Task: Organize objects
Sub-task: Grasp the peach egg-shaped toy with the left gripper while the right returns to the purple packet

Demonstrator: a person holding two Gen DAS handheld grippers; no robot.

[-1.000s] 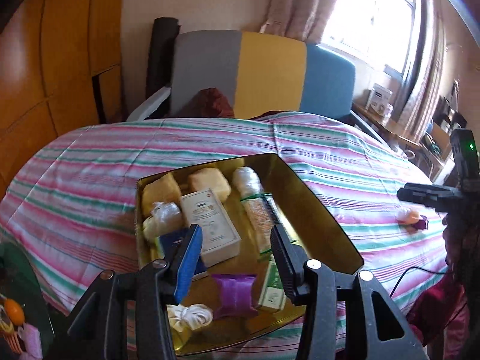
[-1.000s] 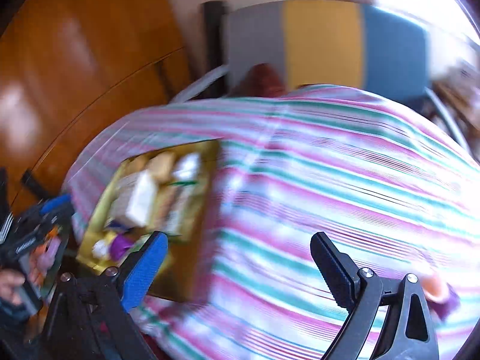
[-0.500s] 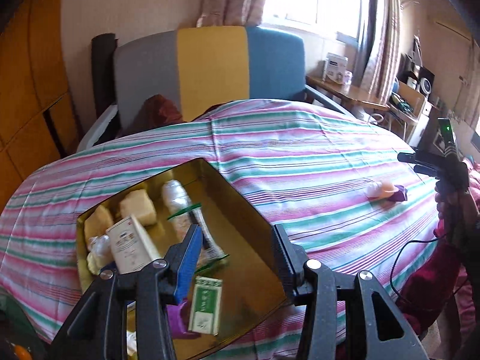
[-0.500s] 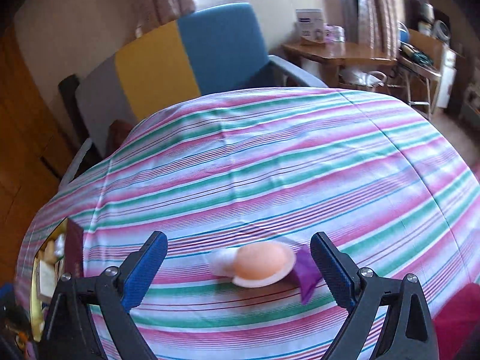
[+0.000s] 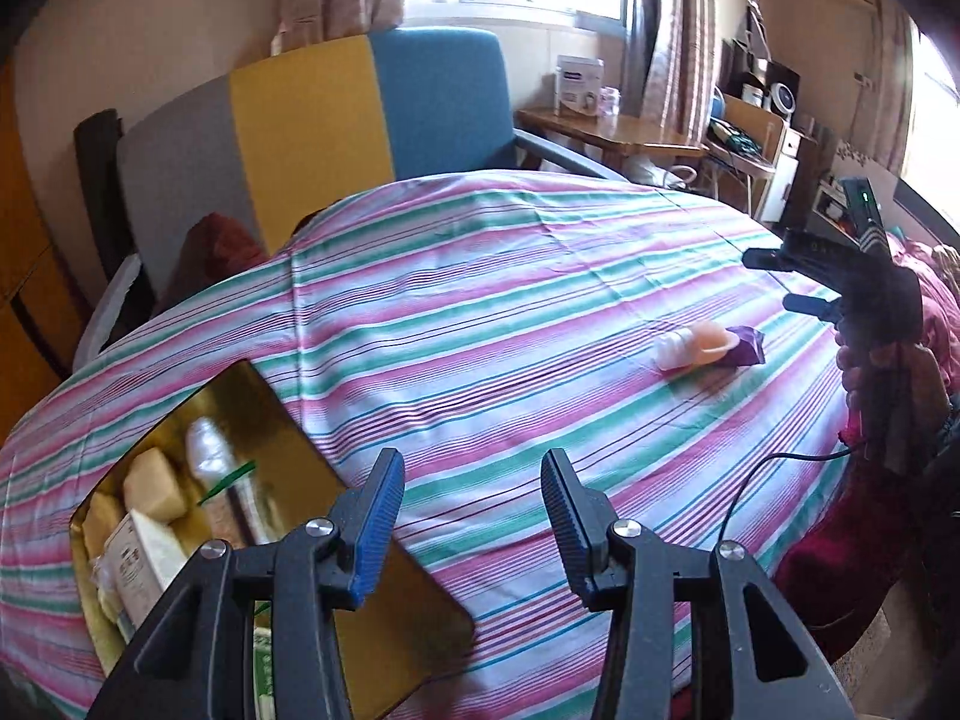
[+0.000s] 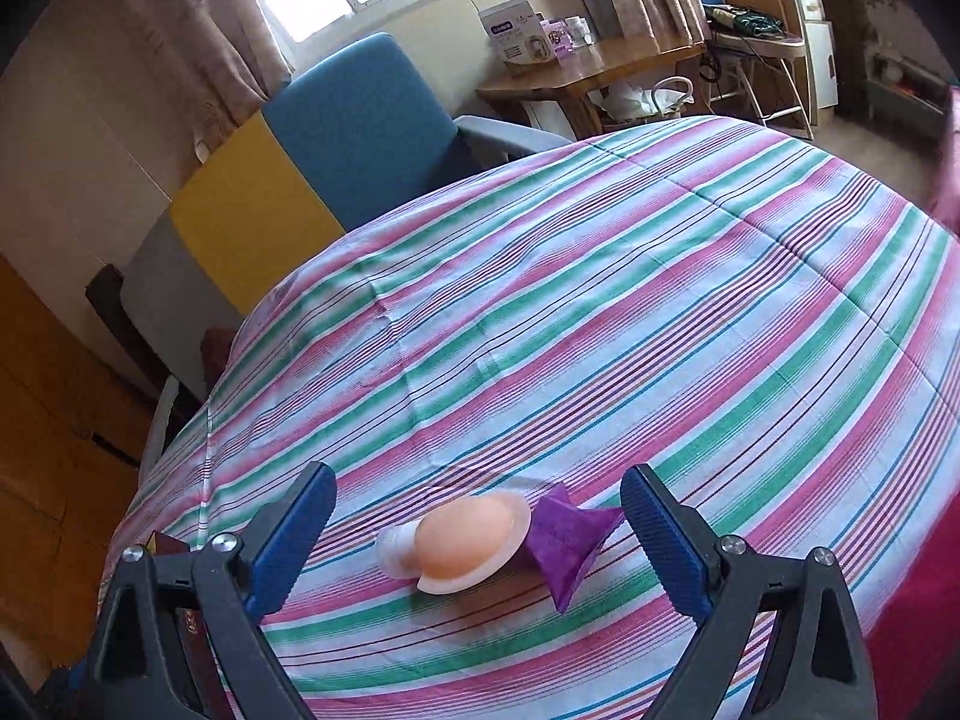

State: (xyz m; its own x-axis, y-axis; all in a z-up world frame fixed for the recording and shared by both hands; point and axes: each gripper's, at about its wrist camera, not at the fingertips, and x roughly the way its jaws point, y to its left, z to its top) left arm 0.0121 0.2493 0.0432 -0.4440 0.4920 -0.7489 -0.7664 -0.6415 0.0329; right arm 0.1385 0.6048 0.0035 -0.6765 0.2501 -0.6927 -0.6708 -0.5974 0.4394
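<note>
The left gripper point(image 5: 471, 516) hangs over the striped tablecloth point(image 5: 510, 300) with its jaws apart and nothing between them; a second ago it sat directly above the gold tray point(image 5: 288, 414), which has now slid to the lower left of its view, near the table's left edge. The tray's contents, pale blocks point(image 5: 155, 483) and a white box point(image 5: 141, 558) among them, look unchanged.

The right gripper point(image 6: 480, 531) stands wide, released, gripping nothing. A second ago its blurred view took in the tray and the left part of the table; now it faces the peach-coloured round piece with a white cap point(image 6: 474, 543) and the purple wrapper point(image 6: 567, 534) touching it, both lying on the cloth near the table's right edge, between the open fingers but clear of them. Half a second ago this pair sat slightly further off. In the left wrist view the same pair point(image 5: 699, 345) lies just below the right gripper point(image 5: 804, 282).
</note>
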